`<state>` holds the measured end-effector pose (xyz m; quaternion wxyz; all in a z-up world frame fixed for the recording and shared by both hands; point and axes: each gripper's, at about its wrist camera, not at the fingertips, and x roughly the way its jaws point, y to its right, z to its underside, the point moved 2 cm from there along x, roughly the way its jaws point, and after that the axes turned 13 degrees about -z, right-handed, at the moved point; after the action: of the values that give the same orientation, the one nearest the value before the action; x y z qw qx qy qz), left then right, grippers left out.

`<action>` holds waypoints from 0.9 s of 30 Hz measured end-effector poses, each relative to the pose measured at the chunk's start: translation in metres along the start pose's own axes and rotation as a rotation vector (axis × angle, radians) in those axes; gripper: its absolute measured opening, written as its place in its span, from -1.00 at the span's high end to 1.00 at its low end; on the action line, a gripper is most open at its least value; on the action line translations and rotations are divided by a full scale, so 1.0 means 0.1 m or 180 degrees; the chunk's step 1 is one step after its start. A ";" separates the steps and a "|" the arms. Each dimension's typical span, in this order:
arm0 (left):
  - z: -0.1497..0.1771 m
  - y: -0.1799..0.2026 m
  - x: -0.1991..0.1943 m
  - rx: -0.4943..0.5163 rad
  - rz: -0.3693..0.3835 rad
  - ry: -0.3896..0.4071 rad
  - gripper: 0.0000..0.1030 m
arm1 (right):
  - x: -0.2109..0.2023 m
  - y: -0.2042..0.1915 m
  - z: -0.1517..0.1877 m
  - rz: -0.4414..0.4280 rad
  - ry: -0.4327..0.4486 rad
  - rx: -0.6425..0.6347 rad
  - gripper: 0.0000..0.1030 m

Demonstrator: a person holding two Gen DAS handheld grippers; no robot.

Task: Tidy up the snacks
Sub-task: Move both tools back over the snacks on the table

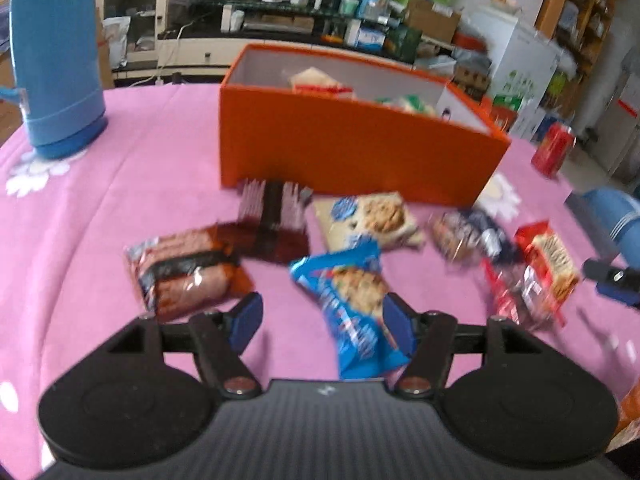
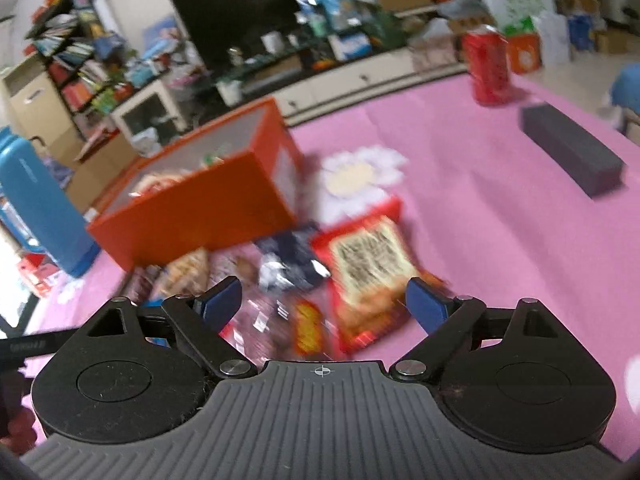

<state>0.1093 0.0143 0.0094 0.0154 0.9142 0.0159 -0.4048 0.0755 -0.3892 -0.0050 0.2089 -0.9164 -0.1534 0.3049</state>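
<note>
One blue snack packet (image 1: 352,300) between open left claw (image 1: 322,322) pads (untouched)

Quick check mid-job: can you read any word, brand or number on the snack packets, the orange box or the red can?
None legible.
Blue cookie packet: print blurred.
Red cracker packet: print blurred.
Orange box: no text visible.
Red can: label blurred.

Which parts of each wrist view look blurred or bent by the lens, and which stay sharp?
Left wrist view: the snack packets are smeared, the orange box has softened, bowed edges, while the left hand-held gripper stays crisp. Right wrist view: heavier smear over the red packet and shelves; the right hand-held gripper stays sharp.
</note>
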 end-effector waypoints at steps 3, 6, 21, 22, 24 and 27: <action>0.01 -0.06 0.00 0.0006 -0.0090 0.0017 -0.27 | 0.01 -0.11 0.05 -0.0209 -0.0038 -0.0115 -0.53; -0.04 -0.11 0.04 -0.0103 -0.0072 -0.0018 -0.27 | 0.19 -0.36 0.06 -0.0365 -0.0188 -0.0335 -0.53; -0.04 -0.40 0.09 -0.0188 -0.0061 -0.0082 -0.28 | 0.53 -1.04 0.44 -0.0827 -0.0817 -0.0641 -0.70; -0.04 -0.43 0.07 -0.0200 -0.0058 -0.0070 -0.28 | 0.52 -1.09 0.48 -0.0875 -0.0832 -0.0679 -0.69; -0.04 -0.46 0.04 -0.0206 -0.0038 -0.0035 -0.28 | 0.47 -1.15 0.51 -0.0789 -0.0747 -0.0771 -0.65; -0.12 -0.37 0.04 -0.0215 0.0091 -0.0035 -0.28 | 0.37 -1.13 0.44 -0.0561 -0.0476 -0.0851 -0.65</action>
<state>0.1192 0.0520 0.0141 0.0521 0.9110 0.0165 -0.4088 0.0597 -0.2637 -0.0014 0.0991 -0.8938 -0.2875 0.3296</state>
